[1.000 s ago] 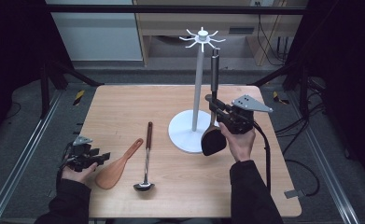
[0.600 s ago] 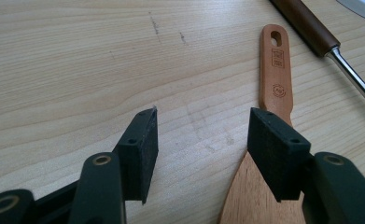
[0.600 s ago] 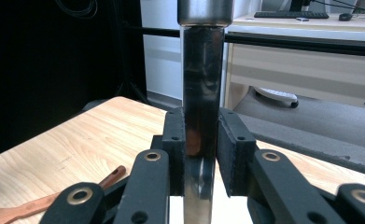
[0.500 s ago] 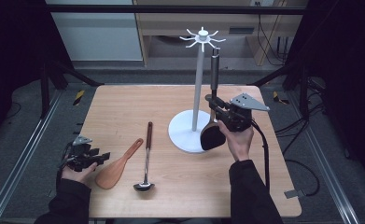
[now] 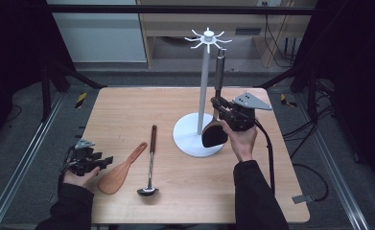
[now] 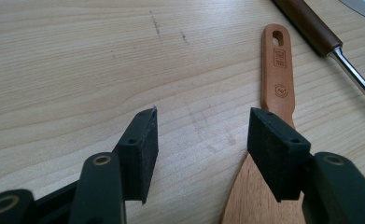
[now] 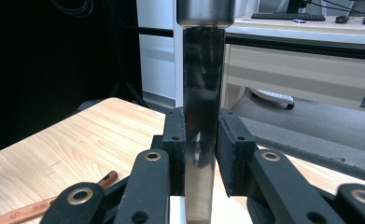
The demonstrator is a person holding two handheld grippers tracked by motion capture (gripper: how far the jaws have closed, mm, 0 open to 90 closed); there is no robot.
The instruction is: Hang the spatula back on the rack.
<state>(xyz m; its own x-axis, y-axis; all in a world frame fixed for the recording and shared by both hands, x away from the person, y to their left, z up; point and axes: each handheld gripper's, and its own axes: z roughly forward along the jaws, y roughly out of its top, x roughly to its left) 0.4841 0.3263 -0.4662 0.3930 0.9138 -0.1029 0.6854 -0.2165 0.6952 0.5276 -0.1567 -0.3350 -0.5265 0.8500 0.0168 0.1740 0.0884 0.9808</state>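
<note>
High view shows, closest to the person, the left tool point(image 5: 87, 160) resting on the bench point(image 5: 127, 110) at its near left edge, in the same place as a second ago. Its jaws are open with nothing between them, and in the left gripper view they sit just beside the wooden spatula point(image 6: 269, 140). Next to the spatula lies the ladle point(image 5: 150, 163), also not moved. Farther off, the right tool point(image 5: 222, 109) is closed on the handle of the black spatula point(image 5: 217, 96), holding it upright near the white rack point(image 5: 203, 91). Over the last second the black spatula has gone up a little, so its top is now closer to the hooks at the top of the rack. I think the job is to hang it there, and it is not on a hook yet.
</note>
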